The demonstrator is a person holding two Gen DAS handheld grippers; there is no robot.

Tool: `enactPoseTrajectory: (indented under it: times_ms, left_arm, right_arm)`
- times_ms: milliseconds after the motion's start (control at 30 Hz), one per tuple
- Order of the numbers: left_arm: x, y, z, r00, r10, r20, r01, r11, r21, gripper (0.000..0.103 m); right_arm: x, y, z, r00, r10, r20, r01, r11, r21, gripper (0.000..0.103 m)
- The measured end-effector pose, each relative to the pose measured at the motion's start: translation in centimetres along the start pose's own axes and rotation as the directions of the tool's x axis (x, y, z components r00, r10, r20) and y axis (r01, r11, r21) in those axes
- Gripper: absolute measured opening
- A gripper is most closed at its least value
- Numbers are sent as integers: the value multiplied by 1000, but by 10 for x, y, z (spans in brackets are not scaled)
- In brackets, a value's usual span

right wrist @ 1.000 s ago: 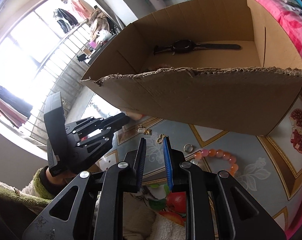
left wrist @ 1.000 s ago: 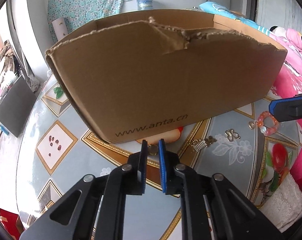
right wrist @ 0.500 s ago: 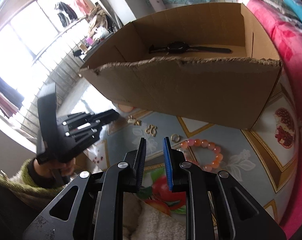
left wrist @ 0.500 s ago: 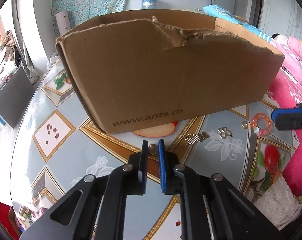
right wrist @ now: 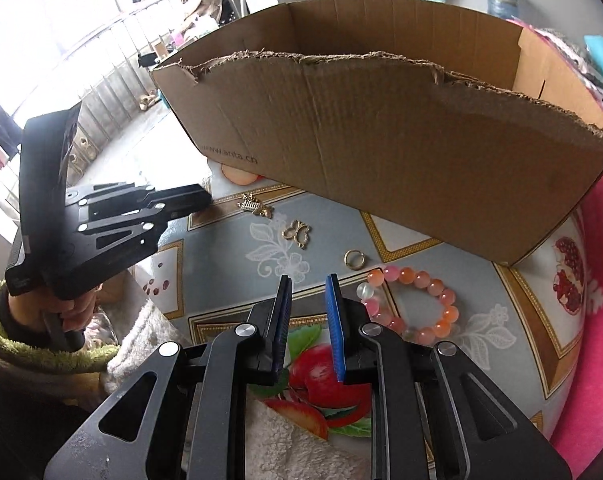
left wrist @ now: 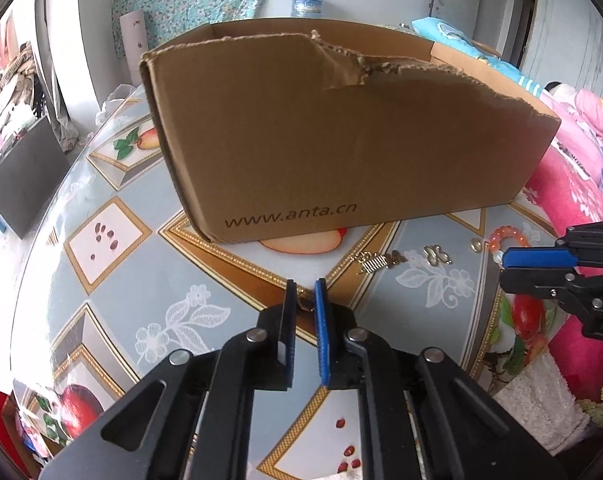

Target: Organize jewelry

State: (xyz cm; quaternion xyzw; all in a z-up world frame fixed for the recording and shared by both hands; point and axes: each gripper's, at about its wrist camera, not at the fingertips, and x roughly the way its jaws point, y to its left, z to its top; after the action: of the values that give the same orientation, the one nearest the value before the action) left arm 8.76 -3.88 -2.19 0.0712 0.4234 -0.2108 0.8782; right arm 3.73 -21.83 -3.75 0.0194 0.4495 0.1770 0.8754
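Note:
A brown cardboard box (left wrist: pixel 341 136) marked www.anta.cn stands on the patterned table; it also shows in the right wrist view (right wrist: pixel 401 152). In front of it lie a gold comb-like charm (right wrist: pixel 251 204), a gold butterfly charm (right wrist: pixel 297 234), a gold ring (right wrist: pixel 354 259) and a pink bead bracelet (right wrist: pixel 411 300). My left gripper (left wrist: pixel 304 286) is narrowly open, low over the table, with a small gold piece (left wrist: pixel 306 303) between its fingertips. My right gripper (right wrist: pixel 309 280) is open and empty, just left of the bracelet and below the ring.
The table carries a fruit-print cloth (left wrist: pixel 113 240). A white fluffy towel (right wrist: pixel 301 432) lies at the near edge. Pink bedding (left wrist: pixel 573 184) is to the right of the box. A dark screen (left wrist: pixel 25 184) stands off the table at left.
Both grippers have pulled back from the box and dropped lower toward the table. The box interior with the watch is no longer visible from the right wrist. The right jaws have opened wider.

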Motion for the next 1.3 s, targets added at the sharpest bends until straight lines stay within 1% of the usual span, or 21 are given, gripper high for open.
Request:
enactPoseTrajectory:
  times_ms: [100,267,367,433,500,600,633,733,800,900,1067,1133,1300]
  left_arm:
    - [-2,3,-1,999,-35,-1,35,999,-30,5]
    - [-8,2,-5,996,-87,15,88,995,-53,5]
    - [-15,4,-7,995,-98,34,100,993,-56,5]
    - [-20,7,-8,996,-78,48,80,996,-50,5]
    - [-21,10,-8,998,-27,50,28,999,-31,5]
    - [-13,15,-8,998,55,20,-55,998,0,5]
    - [-11,15,-8,998,67,10,-67,998,12,5]
    - [-9,7,-10,997,77,-4,-76,996,55,5]
    - [-8,-3,-10,998,68,-9,-67,994,88,5]
    - [-6,-16,-10,998,60,-10,-58,992,112,5]
    - [-3,-27,-9,1000,28,-12,-27,992,123,5]
    - [-4,-27,-10,1000,15,-13,-13,992,129,5]
    - [-8,-28,-9,1000,19,2,-19,988,150,6]
  right_arm:
    - [4,2,-1,1000,6,-3,-6,1000,3,19]
    - [7,0,-1,1000,9,-16,-8,1000,12,19]
    - [3,0,-1,1000,10,-17,-9,1000,12,19]
    - [2,1,0,1000,12,-15,-12,1000,10,19]
    - [3,2,0,1000,18,-13,-18,1000,10,19]
    - [4,6,-1,999,33,-12,-33,999,10,19]
    - [4,7,-1,999,35,-11,-35,999,9,19]
    - [3,8,-1,999,45,-7,-44,999,14,19]
    - [4,7,-2,999,51,-6,-51,998,21,19]
    - [4,6,-1,999,53,-4,-53,998,28,19]
    - [0,1,-3,998,64,6,-64,997,42,19]
    - [0,1,-4,997,71,9,-71,996,49,22]
    - [-4,-1,-5,995,94,36,-96,994,57,35]
